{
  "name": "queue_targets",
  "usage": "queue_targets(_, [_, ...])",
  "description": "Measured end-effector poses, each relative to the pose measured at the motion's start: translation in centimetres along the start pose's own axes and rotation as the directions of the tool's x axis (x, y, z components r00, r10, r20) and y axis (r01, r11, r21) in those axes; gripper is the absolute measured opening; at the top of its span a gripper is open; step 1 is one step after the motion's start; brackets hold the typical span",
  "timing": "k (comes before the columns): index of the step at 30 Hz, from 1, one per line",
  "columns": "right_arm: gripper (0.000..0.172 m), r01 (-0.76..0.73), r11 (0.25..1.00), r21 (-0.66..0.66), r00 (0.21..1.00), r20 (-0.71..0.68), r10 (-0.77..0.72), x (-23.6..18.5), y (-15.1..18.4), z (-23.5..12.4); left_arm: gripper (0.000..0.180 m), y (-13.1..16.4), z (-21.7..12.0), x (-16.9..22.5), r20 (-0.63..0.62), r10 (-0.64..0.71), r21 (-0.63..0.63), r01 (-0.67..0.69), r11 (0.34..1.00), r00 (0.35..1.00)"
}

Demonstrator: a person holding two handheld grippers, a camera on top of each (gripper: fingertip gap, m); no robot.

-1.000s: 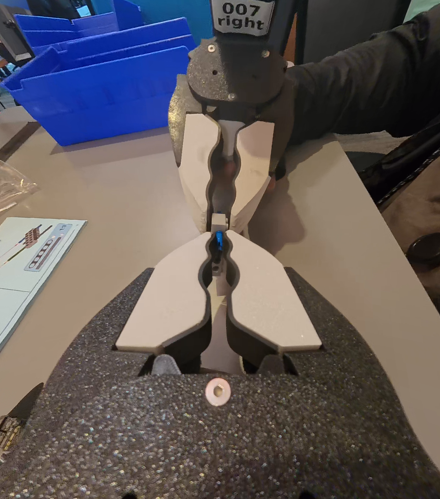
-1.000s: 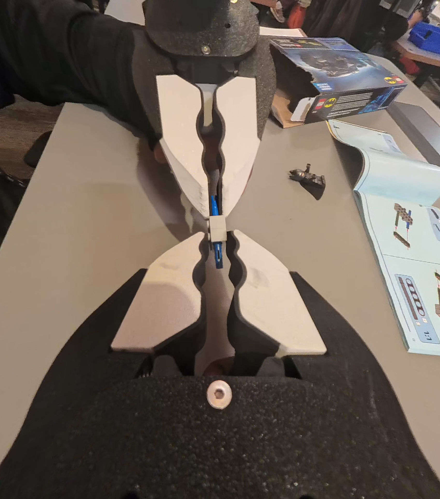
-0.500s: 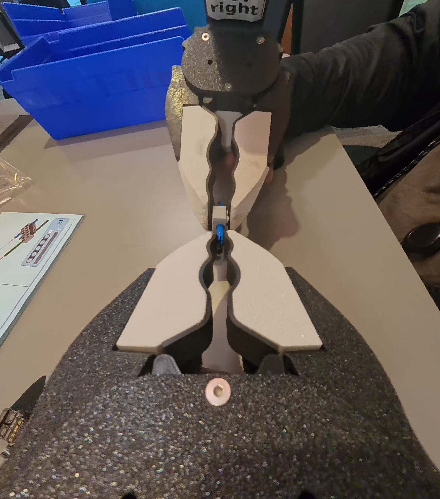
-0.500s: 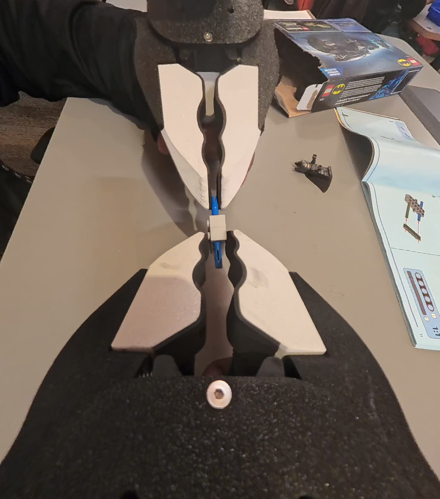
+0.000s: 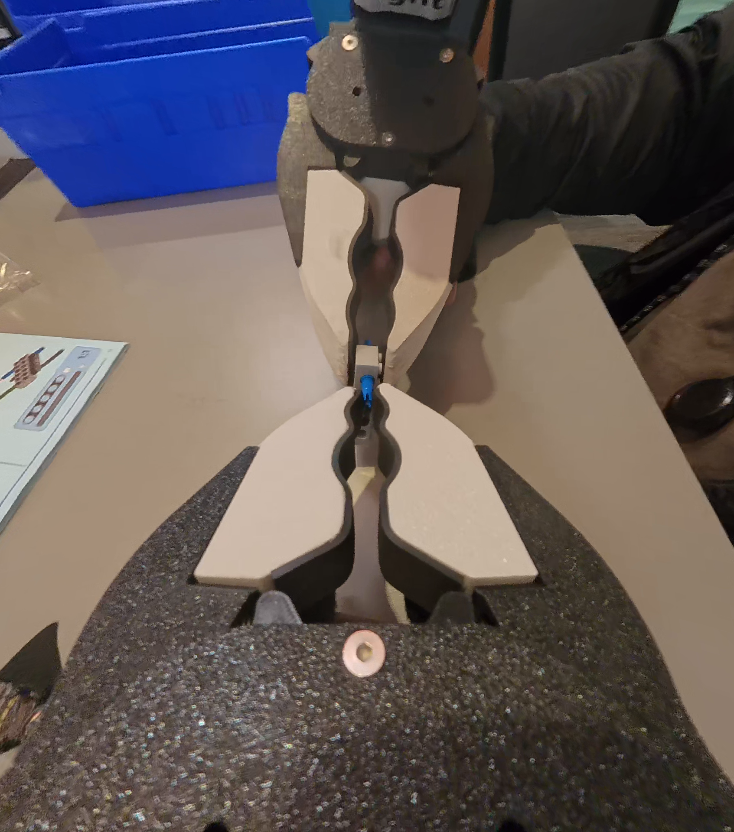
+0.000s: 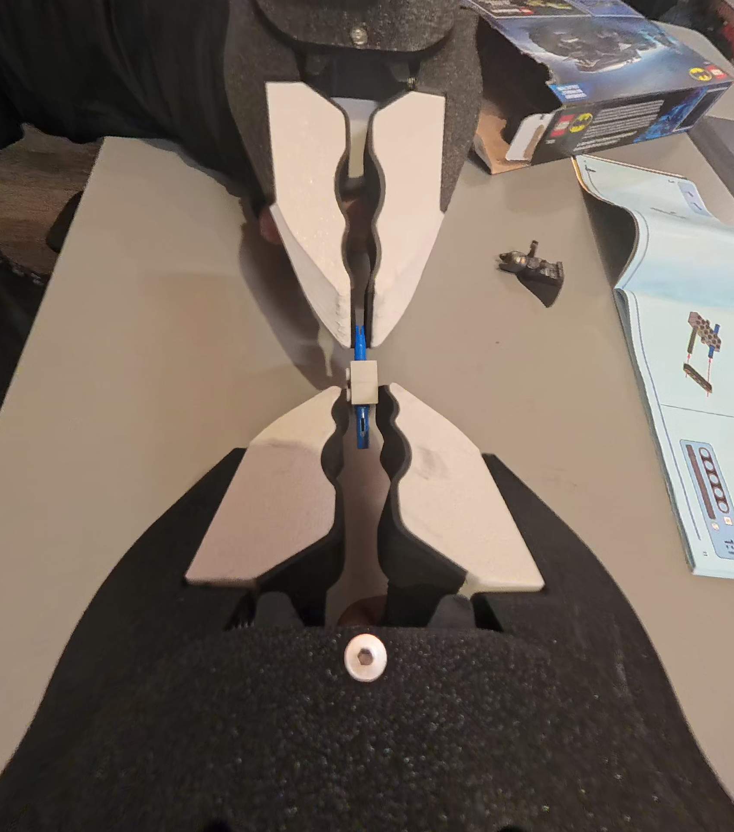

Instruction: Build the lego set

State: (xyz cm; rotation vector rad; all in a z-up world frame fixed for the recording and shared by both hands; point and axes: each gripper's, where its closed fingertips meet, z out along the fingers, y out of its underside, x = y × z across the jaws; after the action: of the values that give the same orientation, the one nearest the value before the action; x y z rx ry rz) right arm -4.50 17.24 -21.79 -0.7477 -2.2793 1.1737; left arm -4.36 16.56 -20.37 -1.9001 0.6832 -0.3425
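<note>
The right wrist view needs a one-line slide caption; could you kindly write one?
Right gripper clamps a grey brick as left gripper holds its blue pin.

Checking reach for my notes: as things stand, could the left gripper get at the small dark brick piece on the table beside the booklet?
Probably not right away: the left gripper is shut on a blue pin running through the grey brick the right gripper holds. The table toward the dark piece lies open.
</note>
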Motion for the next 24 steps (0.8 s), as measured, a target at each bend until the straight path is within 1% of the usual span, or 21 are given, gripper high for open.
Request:
queue_targets(1, [0.012, -0.018, 1.000, -0.006, 1.000, -0.012, 0.018, 0.4, 0.0, 0.0, 0.004, 0.1, 0.0, -0.4, 0.022, -0.013, -0.004, 0.013, 1.000, 1.000])
queue_targets(2, [0.012, -0.036, 0.999, -0.013, 0.999, -0.021, 0.036, 0.8, 0.0, 0.0, 0.009, 0.2, 0.0, -0.8, 0.040, -0.021, -0.008, 0.022, 1.000, 0.999])
queue_targets(3, [0.012, -0.055, 0.998, -0.029, 0.998, -0.031, 0.054, 1.1, 0.0, 0.0, 0.024, 0.3, -0.1, -1.4, 0.067, -0.023, -0.015, 0.024, 1.000, 0.997])
queue_targets(4, [0.012, -0.068, 0.996, -0.056, 0.997, -0.045, 0.065, 1.6, 0.2, 0.0, 0.034, 0.5, -0.4, -1.9, 0.096, -0.023, -0.020, 0.025, 0.999, 0.995])
queue_targets(5, [0.012, -0.081, 0.993, -0.092, 0.995, -0.060, 0.075, 2.0, 0.5, 0.1, 0.038, 0.6, -0.8, -2.5, 0.122, -0.026, -0.012, 0.028, 1.000, 0.992])
queue_targets(7, [0.012, -0.136, 0.977, -0.162, 0.990, -0.065, 0.127, 2.8, 1.1, 0.3, 0.042, 0.2, -2.1, -4.2, 0.209, -0.047, 0.052, 0.037, 0.998, 0.977])
queue_targets(8, [0.012, -0.162, 0.967, -0.197, 0.987, -0.052, 0.155, 2.9, 1.4, 0.5, 0.042, -0.1, -2.9, -5.1, 0.254, -0.068, 0.093, 0.046, 0.995, 0.965])
queue_targets(10, [0.012, -0.206, 0.944, -0.259, 0.979, -0.064, 0.196, 3.8, 2.0, 0.9, 0.041, -0.4, -4.3, -6.7, 0.305, -0.142, 0.159, 0.096, 0.983, 0.942])
queue_targets(13, [0.013, -0.255, 0.923, -0.288, 0.966, -0.036, 0.256, 4.1, 1.9, 1.1, 0.037, -0.2, -5.6, -8.2, 0.343, -0.208, 0.209, 0.141, 0.968, 0.916])
queue_targets(16, [0.013, -0.258, 0.919, -0.298, 0.966, -0.054, 0.254, 4.7, 2.0, 1.2, 0.036, 0.0, -5.9, -8.4, 0.347, -0.213, 0.207, 0.147, 0.967, 0.913])
queue_targets(24, [0.014, -0.237, 0.932, -0.276, 0.972, -0.067, 0.227, 4.8, 1.9, 1.5, 0.035, 0.4, -4.9, -7.6, 0.331, -0.165, 0.146, 0.122, 0.982, 0.929])
